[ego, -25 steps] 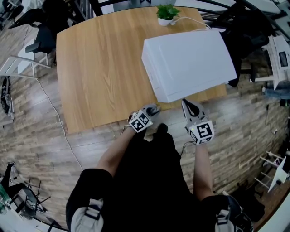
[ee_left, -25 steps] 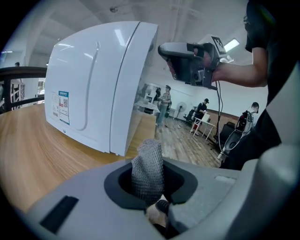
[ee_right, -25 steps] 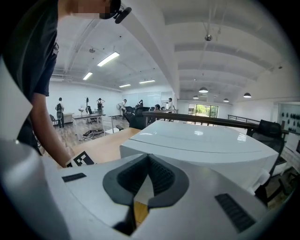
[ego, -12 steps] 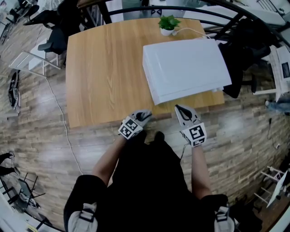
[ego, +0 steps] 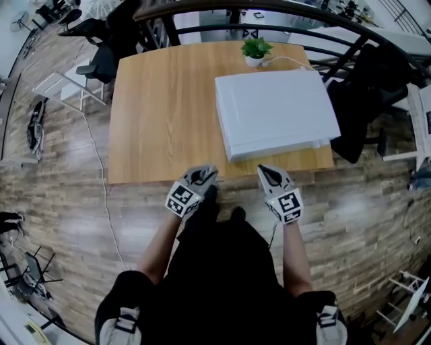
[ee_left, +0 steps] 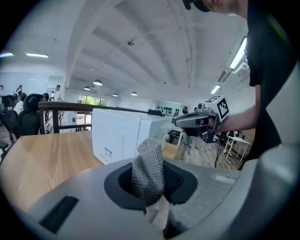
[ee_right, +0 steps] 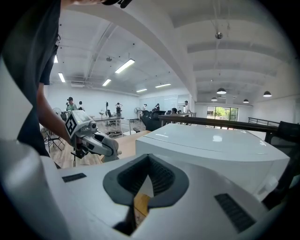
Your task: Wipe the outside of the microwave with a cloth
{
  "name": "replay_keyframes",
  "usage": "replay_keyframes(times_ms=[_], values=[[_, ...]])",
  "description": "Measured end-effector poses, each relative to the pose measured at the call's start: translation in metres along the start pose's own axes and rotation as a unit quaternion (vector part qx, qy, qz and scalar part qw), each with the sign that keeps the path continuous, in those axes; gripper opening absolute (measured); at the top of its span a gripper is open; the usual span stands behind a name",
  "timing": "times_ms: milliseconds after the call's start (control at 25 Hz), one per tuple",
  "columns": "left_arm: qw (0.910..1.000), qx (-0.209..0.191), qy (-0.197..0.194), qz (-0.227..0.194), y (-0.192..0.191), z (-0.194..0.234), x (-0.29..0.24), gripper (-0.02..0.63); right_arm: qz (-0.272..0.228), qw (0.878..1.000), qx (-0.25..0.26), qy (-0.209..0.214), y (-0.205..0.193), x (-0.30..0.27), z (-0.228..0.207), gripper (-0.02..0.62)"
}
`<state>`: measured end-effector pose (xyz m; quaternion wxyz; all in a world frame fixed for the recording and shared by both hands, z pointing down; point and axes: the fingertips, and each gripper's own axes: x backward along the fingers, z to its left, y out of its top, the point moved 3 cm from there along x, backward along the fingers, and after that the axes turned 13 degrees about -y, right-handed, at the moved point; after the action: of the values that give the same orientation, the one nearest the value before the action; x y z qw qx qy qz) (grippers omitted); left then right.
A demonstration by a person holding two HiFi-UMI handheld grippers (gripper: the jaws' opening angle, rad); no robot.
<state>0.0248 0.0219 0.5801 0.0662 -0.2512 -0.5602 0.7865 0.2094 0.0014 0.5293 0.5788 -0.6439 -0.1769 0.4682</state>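
Note:
The white microwave [ego: 276,111] lies on the right half of the wooden table [ego: 161,108]. Both grippers hover at the table's front edge, short of the microwave. My left gripper [ego: 202,176] is shut on a grey knitted cloth [ee_left: 147,168], which sticks up between its jaws. In the left gripper view the microwave [ee_left: 119,133] stands just ahead to the left, and the right gripper [ee_left: 194,122] shows to the right. My right gripper [ego: 268,174] has its jaws together with nothing held. The microwave's top [ee_right: 211,145] fills the right gripper view on the right.
A small potted plant [ego: 255,48] stands at the table's far edge with a white cable beside it. A dark railing [ego: 303,20] runs behind the table. Chairs [ego: 94,60] stand at the far left, and a cord [ego: 101,168] trails over the wooden floor.
Both grippers have drawn back from the microwave's front to the table's front edge. The left one has shifted leftward with the cloth still in it.

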Motion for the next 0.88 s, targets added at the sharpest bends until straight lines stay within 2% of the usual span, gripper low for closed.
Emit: replay_keyframes(times_ms=[160, 360, 680, 880], values=[[0.9997, -0.014, 0.011, -0.014, 0.026, -0.021, 0.006, 0.048, -0.01, 1.0, 0.001, 0.009, -0.001, 0.013, -0.004, -0.003], [0.9988, -0.046, 0.014, -0.006, 0.047, -0.043, 0.009, 0.048, -0.006, 1.0, -0.003, 0.003, -0.011, 0.037, -0.022, -0.003], [0.9985, -0.033, 0.031, -0.03, 0.058, -0.062, -0.002, 0.048, -0.005, 1.0, -0.009, -0.012, -0.032, 0.077, -0.042, -0.004], [0.9978, -0.05, 0.024, -0.035, 0.064, -0.09, -0.025, 0.048, -0.015, 1.0, -0.007, -0.013, -0.048, 0.1, -0.051, -0.005]])
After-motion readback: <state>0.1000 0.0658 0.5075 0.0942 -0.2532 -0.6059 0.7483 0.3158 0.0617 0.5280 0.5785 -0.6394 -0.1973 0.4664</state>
